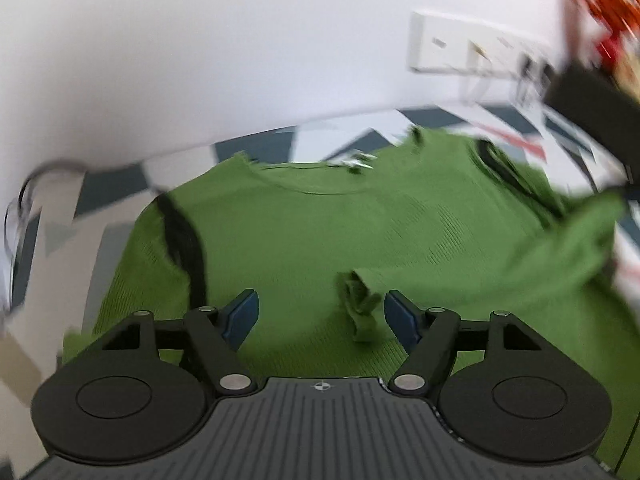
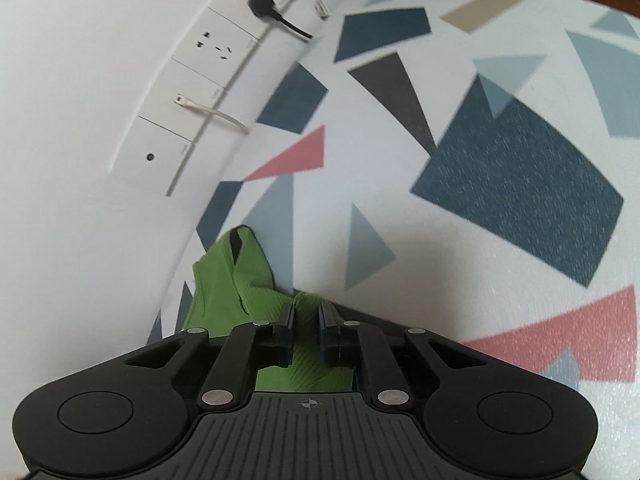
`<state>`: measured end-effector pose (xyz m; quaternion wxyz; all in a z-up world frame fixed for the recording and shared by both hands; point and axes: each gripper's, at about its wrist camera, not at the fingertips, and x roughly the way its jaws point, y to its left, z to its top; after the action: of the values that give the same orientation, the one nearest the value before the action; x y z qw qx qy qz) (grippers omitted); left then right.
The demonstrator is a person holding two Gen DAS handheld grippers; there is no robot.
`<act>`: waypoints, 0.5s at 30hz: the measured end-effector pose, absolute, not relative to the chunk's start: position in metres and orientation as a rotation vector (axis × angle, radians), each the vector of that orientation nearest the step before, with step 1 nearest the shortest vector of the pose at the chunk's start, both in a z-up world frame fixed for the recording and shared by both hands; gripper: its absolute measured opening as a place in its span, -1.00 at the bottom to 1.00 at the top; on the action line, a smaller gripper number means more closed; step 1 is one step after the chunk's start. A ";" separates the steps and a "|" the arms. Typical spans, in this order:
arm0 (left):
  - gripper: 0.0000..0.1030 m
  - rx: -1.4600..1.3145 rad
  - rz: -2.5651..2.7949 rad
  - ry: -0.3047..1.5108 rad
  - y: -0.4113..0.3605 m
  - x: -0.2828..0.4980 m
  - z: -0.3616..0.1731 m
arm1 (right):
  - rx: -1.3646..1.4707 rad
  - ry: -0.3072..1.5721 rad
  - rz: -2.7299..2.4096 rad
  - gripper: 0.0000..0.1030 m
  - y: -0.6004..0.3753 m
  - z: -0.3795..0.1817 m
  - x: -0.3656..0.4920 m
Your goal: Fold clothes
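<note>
White wall and a patterned tablecloth (image 1: 120, 184) back the green shirt (image 1: 320, 232) spread flat; the left gripper (image 1: 322, 316) gapes above it. Right view: the right gripper (image 2: 306, 332) pinches the shirt's fabric near wall sockets (image 2: 192, 92).

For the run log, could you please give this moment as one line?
left tongs: open over green shirt | right tongs: shut on shirt sleeve | fold: unfinished

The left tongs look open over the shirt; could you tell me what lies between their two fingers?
In the left wrist view, a small bunched fold of fabric of the green shirt lies between the open fingers of the left tongs, touching neither pad.
</note>
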<state>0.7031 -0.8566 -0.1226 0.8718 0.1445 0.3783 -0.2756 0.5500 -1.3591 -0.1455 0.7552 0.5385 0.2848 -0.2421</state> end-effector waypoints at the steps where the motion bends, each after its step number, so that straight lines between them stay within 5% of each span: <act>1: 0.38 0.357 -0.597 0.777 -0.863 0.700 -0.124 | 1.167 0.615 -0.531 -0.81 -1.360 -0.144 0.550; 9: 0.30 0.464 -0.713 0.775 -0.901 0.706 -0.130 | 1.109 0.627 -0.543 -0.82 -1.361 -0.139 0.552; 10: -0.57 0.467 -0.711 0.773 -0.902 0.708 -0.132 | 1.107 0.632 -0.542 -0.82 -1.361 -0.139 0.552; 11: -0.97 0.480 -0.682 0.755 -0.902 0.708 -0.132 | 1.108 0.634 -0.539 -0.82 -1.361 -0.139 0.551; 15: -0.94 0.469 -0.510 0.675 -0.887 0.703 -0.113 | 1.114 0.642 -0.494 -0.80 -1.361 -0.136 0.549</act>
<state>0.7026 -0.8874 -0.1128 0.8853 0.2254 0.3246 -0.2450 0.5485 -1.3607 -0.1362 0.7722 0.5138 0.2962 -0.2278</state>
